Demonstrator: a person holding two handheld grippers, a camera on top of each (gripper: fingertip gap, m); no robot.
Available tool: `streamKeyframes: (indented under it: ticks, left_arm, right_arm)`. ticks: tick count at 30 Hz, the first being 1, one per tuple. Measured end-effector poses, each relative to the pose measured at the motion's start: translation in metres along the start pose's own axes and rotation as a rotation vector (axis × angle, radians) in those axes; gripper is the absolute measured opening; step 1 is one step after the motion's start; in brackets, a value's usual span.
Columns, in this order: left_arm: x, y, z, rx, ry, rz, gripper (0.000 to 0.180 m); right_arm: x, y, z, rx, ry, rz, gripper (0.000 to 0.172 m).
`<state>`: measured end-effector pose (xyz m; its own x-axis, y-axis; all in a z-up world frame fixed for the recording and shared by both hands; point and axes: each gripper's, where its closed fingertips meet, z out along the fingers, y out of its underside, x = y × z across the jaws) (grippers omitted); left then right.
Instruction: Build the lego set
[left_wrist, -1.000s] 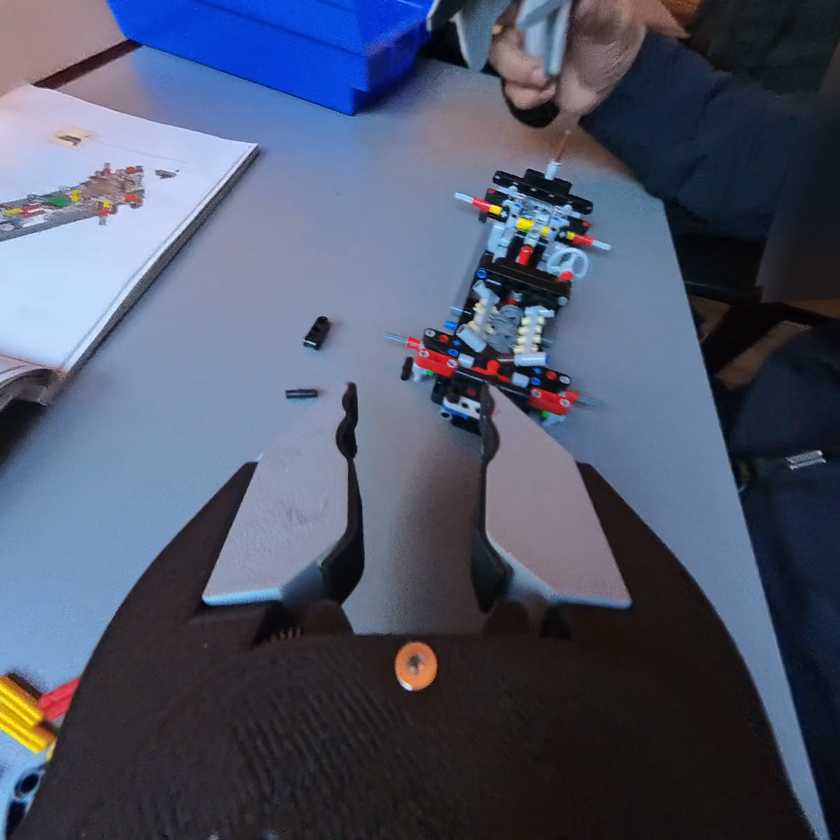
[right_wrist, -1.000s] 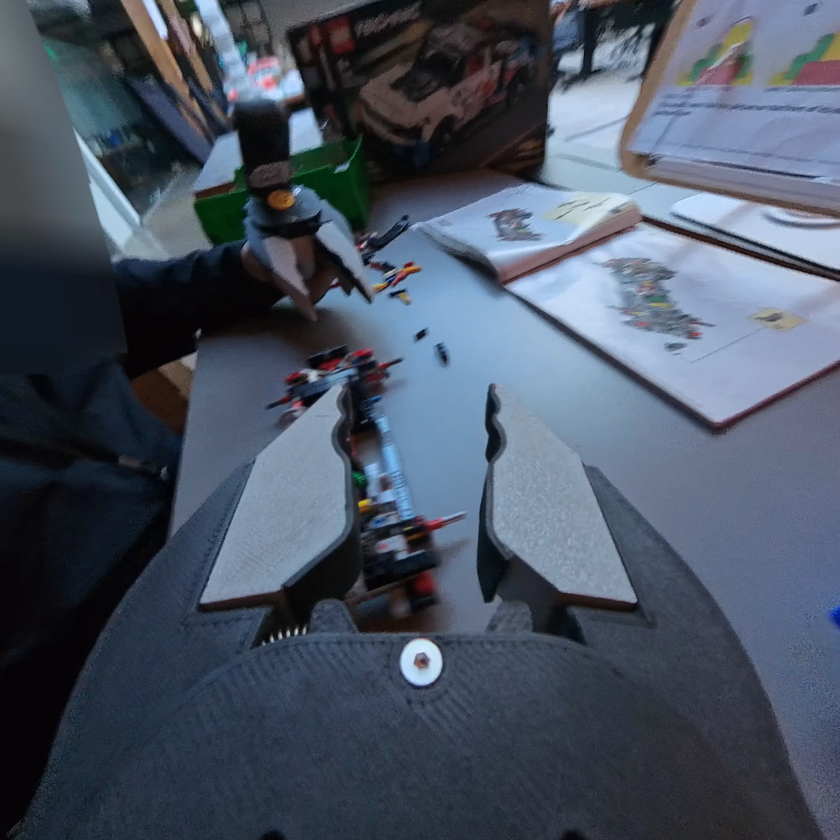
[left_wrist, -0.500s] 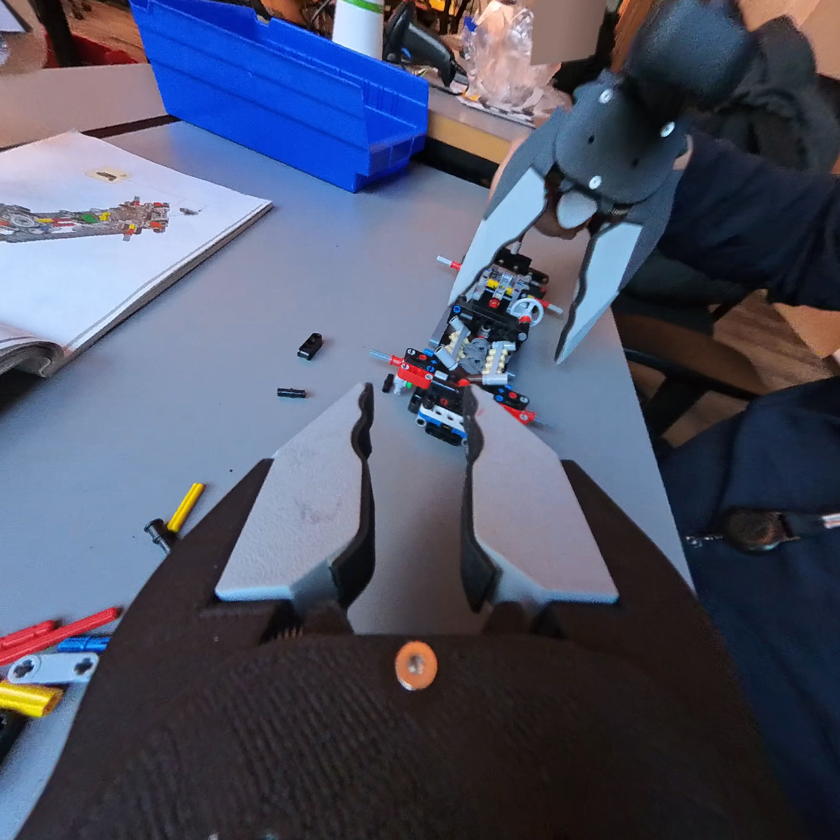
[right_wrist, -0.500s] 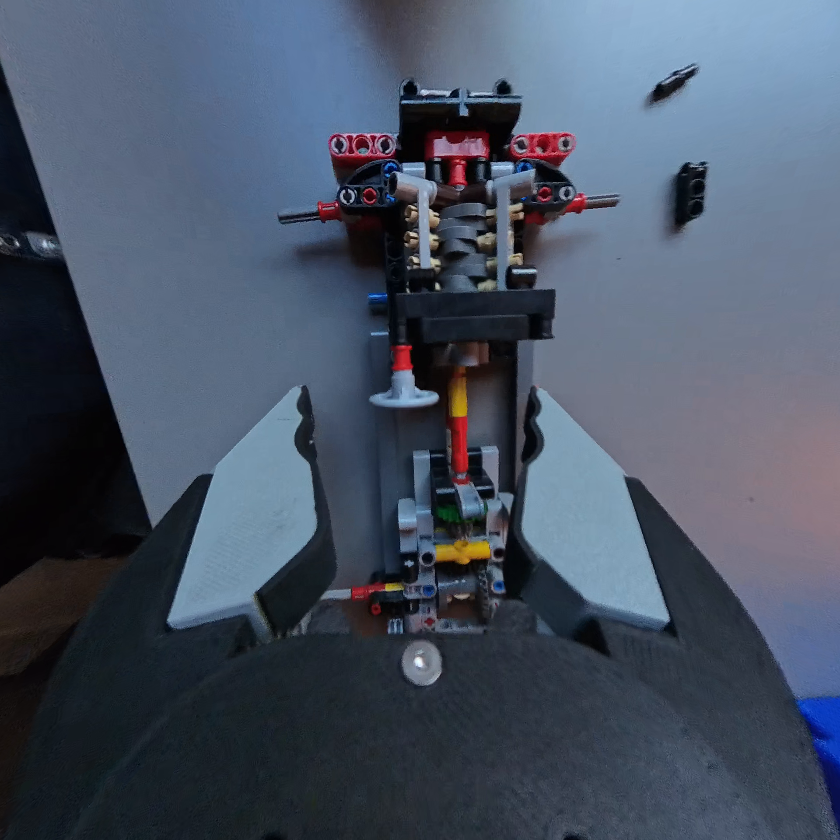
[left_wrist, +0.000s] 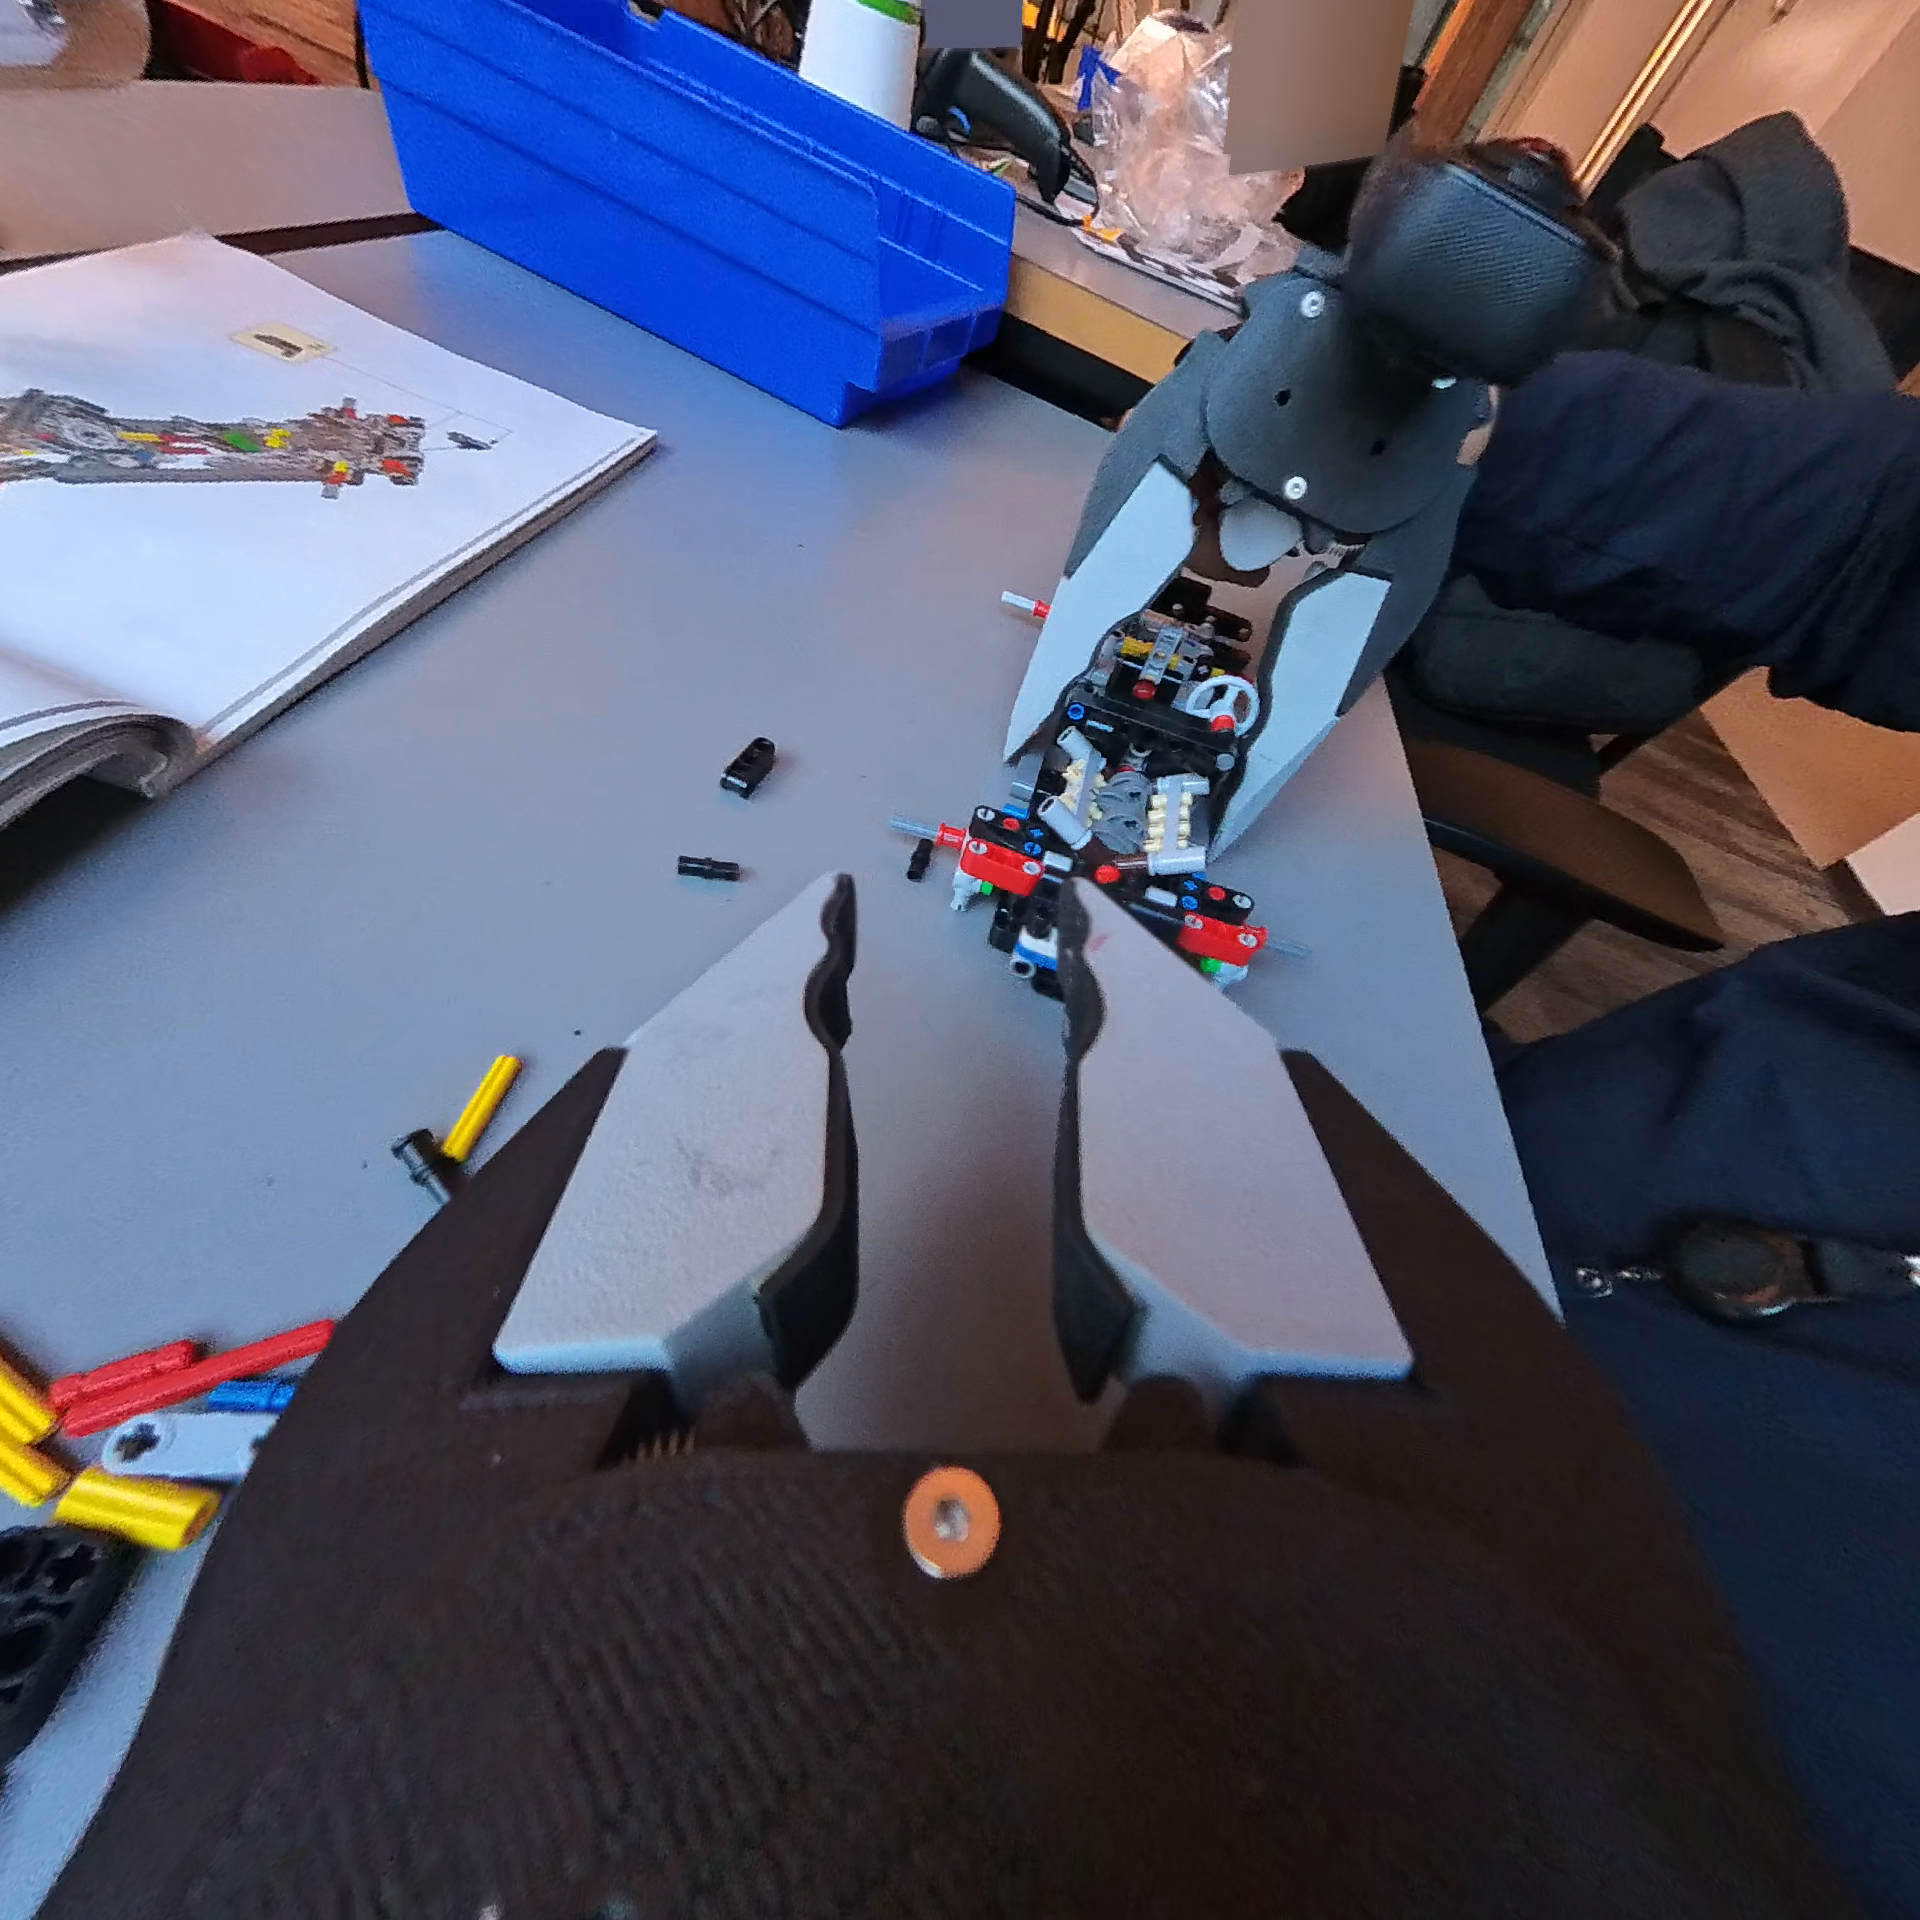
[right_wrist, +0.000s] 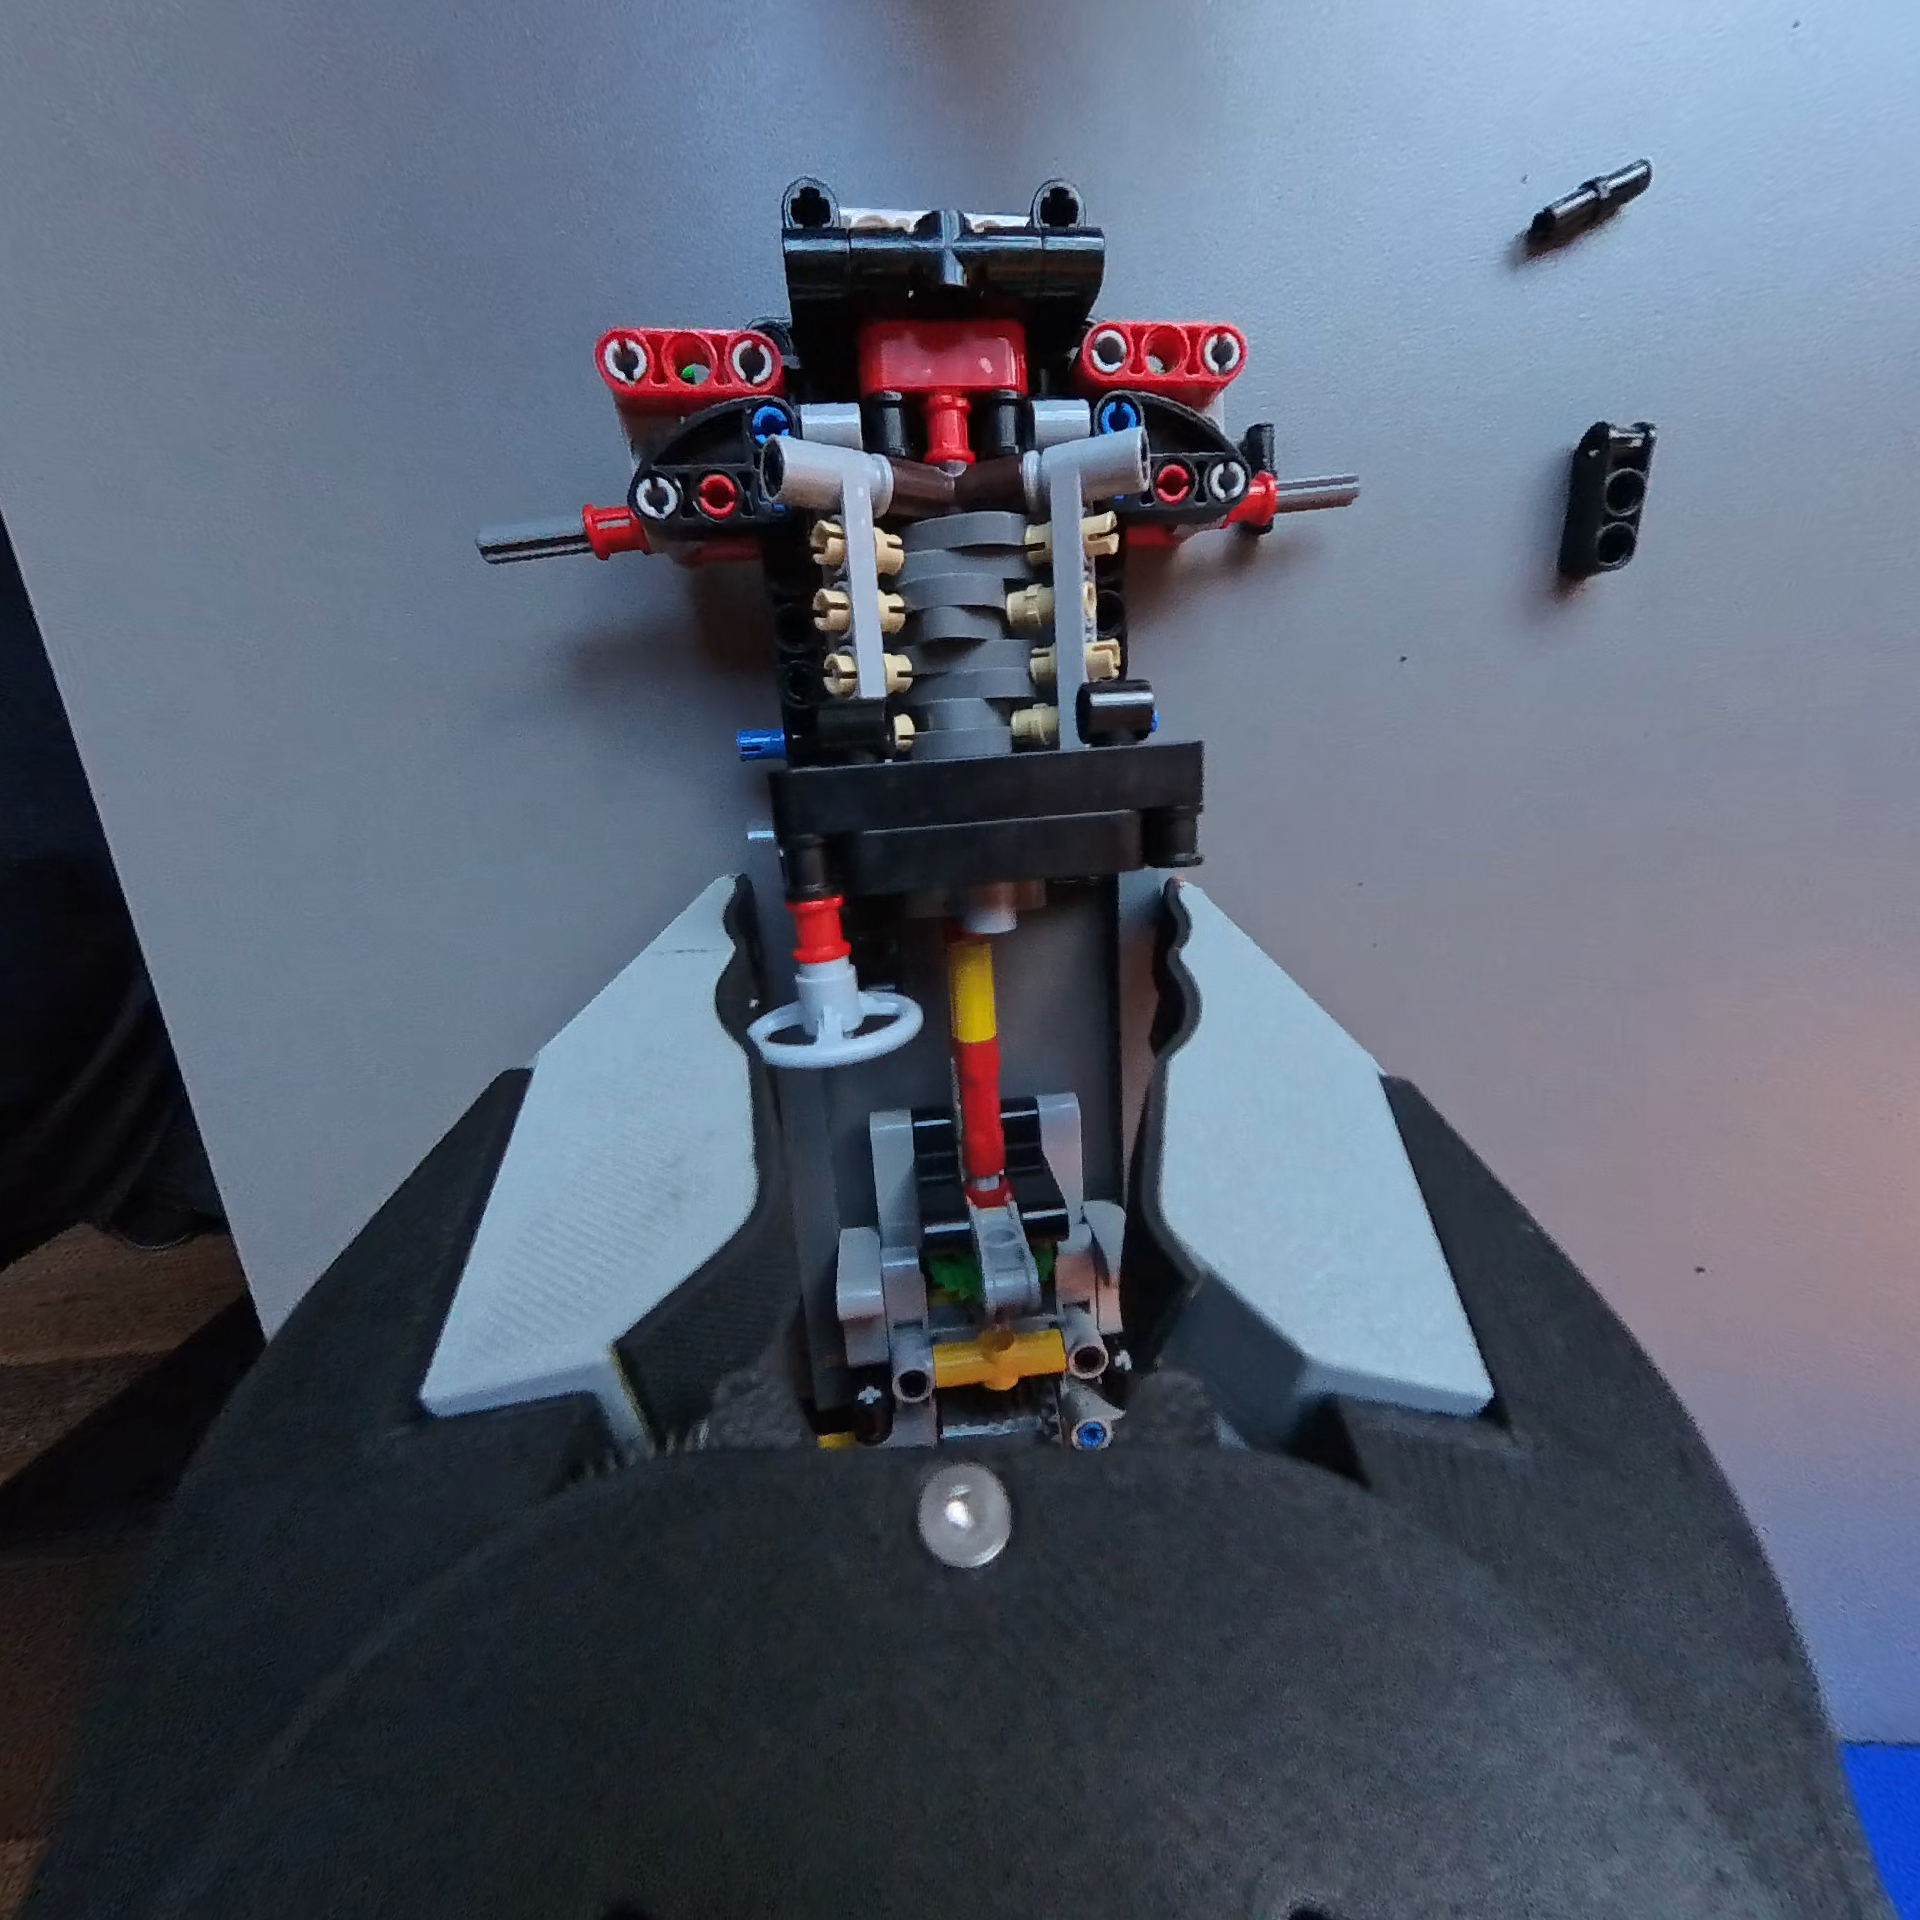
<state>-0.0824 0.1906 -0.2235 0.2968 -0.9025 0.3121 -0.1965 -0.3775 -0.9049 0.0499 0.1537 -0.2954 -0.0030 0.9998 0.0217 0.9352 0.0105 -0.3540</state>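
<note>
right claw (right_wrist: 954, 914) wide, straddling brick-built car chassis (right_wrist: 956, 644) at frame centre, contact unclear | left claw (left_wrist: 954, 914) narrow, bare, just short | chassis light, stiff, pop-apart; grip grey side rails

Chassis (right_wrist: 961, 644): part-built brick car frame, black, grey, red, with white steering wheel; flat on grey worktop (right_wrist: 312, 416), narrow end between right gripper (right_wrist: 961, 904) fingers, straddled.

Black, red and grey brick chassis (right_wrist: 956, 644) on grey table (right_wrist: 312, 416).
</note>
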Motion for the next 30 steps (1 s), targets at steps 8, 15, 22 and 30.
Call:
streamKeyframes:
  ticks: [8, 15, 22, 30]
  left_arm:
    - [-0.006, -0.002, -0.004, 0.02, -0.014, -0.023, 0.036]
    - [-0.007, -0.001, -0.003, 0.004, -0.025, -0.011, 0.036]
    - [0.0, 0.003, 0.009, -0.045, -0.038, 0.044, 0.033]
    - [0.003, 0.019, 0.071, -0.295, -0.119, 0.268, 0.024]
  right_arm:
    - [0.019, 0.006, -0.041, 0.152, 0.024, 0.128, 0.074]
    - [0.036, 0.02, -0.14, 0.363, 0.098, 0.216, 0.073]
    - [-0.005, 0.034, -0.102, 0.249, 0.038, 0.148, 0.073]
    - [-0.022, 0.05, -0.053, 0.175, -0.001, 0.142, 0.074]
